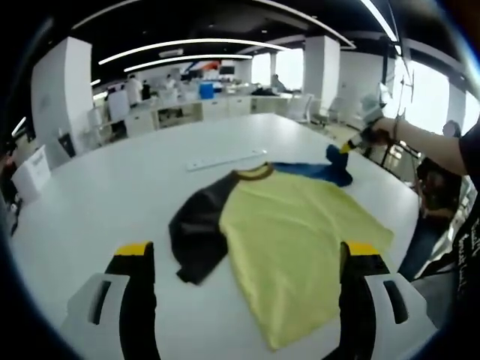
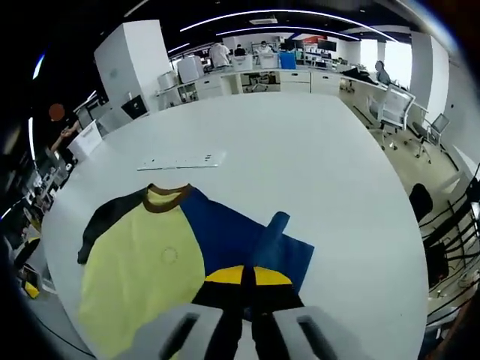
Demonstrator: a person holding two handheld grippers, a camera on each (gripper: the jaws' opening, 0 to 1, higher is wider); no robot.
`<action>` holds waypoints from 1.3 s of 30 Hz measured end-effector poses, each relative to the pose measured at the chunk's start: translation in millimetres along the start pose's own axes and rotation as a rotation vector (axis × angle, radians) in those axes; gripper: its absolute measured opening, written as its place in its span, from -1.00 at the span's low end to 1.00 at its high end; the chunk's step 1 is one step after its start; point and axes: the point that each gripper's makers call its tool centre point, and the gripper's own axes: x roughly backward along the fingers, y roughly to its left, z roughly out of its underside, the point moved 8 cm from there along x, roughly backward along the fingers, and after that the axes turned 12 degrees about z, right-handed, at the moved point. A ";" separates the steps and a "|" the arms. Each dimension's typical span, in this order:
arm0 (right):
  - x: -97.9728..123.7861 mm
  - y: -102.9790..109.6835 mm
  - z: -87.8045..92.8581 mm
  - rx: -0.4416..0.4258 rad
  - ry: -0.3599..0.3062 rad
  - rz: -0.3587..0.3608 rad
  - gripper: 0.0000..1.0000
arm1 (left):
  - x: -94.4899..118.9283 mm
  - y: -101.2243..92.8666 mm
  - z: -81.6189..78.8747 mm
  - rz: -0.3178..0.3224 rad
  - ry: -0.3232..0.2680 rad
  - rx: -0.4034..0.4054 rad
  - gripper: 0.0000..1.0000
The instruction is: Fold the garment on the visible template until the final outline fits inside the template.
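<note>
Yellow garment (image 1: pixel 289 232), dark sleeve flat on white table (image 1: pixel 112 187); right gripper (image 2: pixel 247 276) clenched on lifted blue sleeve (image 2: pixel 266 244); left gripper (image 1: pixel 251 251) released, hovering near hem.

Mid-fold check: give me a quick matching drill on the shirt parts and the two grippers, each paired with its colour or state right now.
Column 1:
1. shirt body
2. blue sleeve
3. black sleeve
4. left gripper

Column 2:
A. lying flat on the white table
B. yellow
C. jaws apart
D. pinched by the right gripper

Pairs: 1-B, 2-D, 3-A, 4-C
</note>
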 end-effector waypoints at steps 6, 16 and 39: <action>1.5 15.7 -6.4 0.009 -0.012 -0.024 -1.00 | 1.2 0.3 2.2 0.004 0.002 0.007 0.98; 2.9 44.7 -15.9 0.043 -0.035 -0.071 -1.00 | 2.6 -0.2 6.4 0.007 0.006 0.021 0.98; 0.8 105.2 -28.3 0.097 -0.062 -0.154 -1.00 | -3.5 -2.6 8.8 0.029 0.030 0.017 0.98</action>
